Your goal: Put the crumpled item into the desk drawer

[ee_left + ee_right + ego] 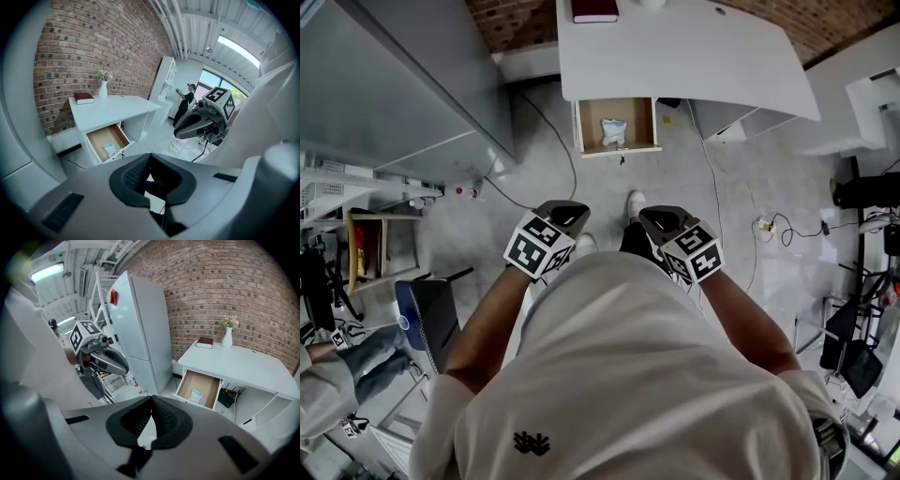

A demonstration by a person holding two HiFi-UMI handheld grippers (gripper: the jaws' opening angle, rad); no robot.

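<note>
Crumpled item (613, 131) lies in the open drawer (591, 116) of the desk (694, 56), well apart from the left hand-held gripper (566, 210) and right hand-held gripper (660, 218), both pinched together and empty, so placing looks done; next, at most, a step forward to push it shut.

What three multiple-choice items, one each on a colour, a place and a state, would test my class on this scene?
1. Colour: the book on the desk is
A green
B red
C yellow

2. Place: the crumpled item lies
A on the desk
B in the drawer
C under the desk

3. State: the jaws of the right gripper are
A wide apart
B clamped on the book
C together, empty

Answers:
1 B, its cover shows dark red.
2 B, it lies on the floor of the open drawer.
3 C, the pads meet at their tips with nothing between them.
</note>
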